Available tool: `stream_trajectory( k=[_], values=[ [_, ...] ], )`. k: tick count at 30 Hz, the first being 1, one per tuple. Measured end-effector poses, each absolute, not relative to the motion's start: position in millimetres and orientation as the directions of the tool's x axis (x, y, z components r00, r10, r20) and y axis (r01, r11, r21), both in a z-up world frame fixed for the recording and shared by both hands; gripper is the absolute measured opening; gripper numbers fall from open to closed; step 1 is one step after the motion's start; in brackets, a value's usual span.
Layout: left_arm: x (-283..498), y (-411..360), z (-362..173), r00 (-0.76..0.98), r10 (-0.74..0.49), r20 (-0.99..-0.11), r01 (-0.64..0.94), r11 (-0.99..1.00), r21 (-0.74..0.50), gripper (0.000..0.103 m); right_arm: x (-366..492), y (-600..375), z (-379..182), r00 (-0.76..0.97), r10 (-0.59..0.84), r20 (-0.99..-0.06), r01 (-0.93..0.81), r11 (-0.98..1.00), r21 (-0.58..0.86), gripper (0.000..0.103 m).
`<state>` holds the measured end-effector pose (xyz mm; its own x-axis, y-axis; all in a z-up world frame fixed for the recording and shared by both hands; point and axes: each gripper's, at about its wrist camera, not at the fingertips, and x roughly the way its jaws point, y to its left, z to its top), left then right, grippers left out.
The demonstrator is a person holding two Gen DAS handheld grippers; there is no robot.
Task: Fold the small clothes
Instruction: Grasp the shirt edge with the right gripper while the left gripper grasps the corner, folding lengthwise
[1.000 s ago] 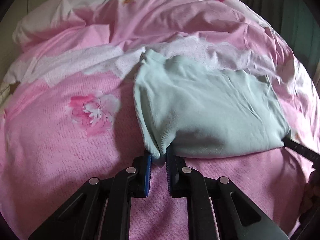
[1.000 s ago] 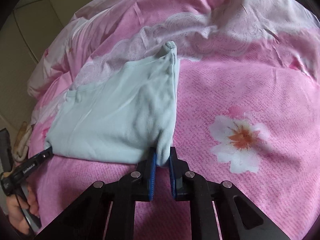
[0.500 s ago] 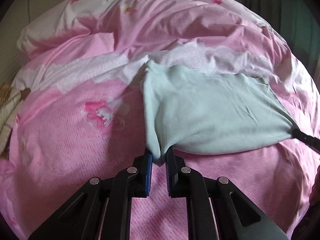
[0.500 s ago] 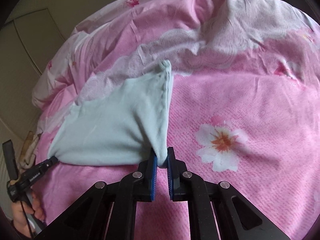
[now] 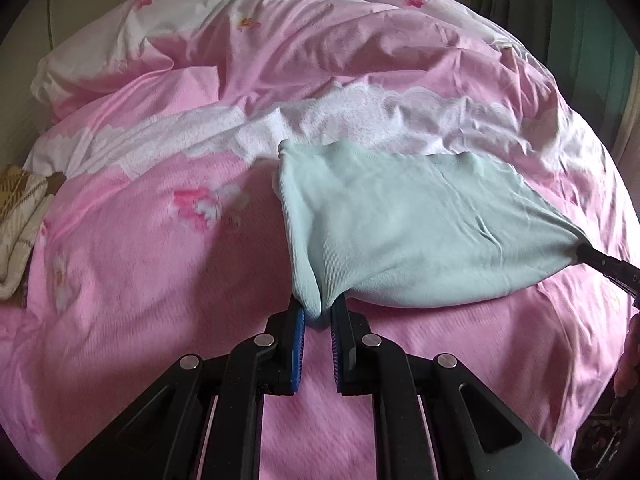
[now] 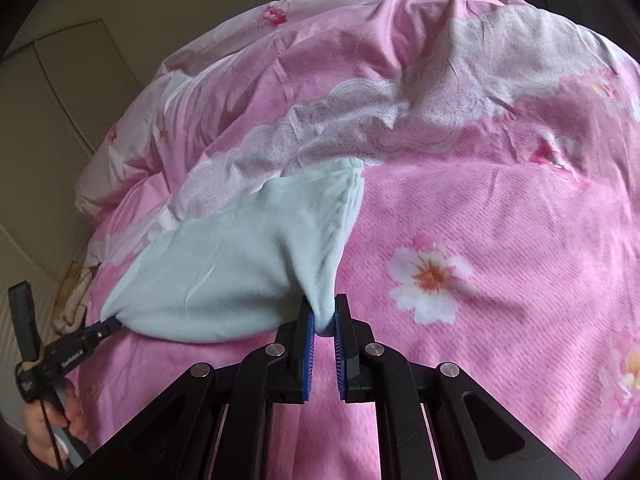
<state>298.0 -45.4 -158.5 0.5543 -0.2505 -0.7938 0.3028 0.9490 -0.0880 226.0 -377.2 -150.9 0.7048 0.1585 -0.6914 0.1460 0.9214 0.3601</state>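
Observation:
A small pale mint garment is held stretched between both grippers, its near edge lifted above the pink bed cover while its far edge rests on the cover. My left gripper is shut on the near left corner. My right gripper is shut on the near right corner of the garment. The right gripper's tip shows at the right edge of the left wrist view; the left gripper shows at the lower left of the right wrist view.
A pink floral duvet with a white lace band covers the whole bed. A beige plaid cloth lies at the bed's left edge. A beige wall panel is beyond the bed. Dark green curtains hang at the far right.
Both grippers have risen and pulled back, lifting the near edge of the garment and drawing it taut. The bed looks farther away in both views.

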Motion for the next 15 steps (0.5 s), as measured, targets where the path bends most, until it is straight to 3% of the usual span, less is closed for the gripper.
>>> stream_trajectory(
  k=[15],
  values=[
    [206, -35, -155, 0.524, -0.291, -0.801, 0.330, 0.936, -0.125, 0.013, 138, -370, -143, 0.681, 0.160, -0.715, 0.158, 0.921, 0.356, 0.009]
  ],
)
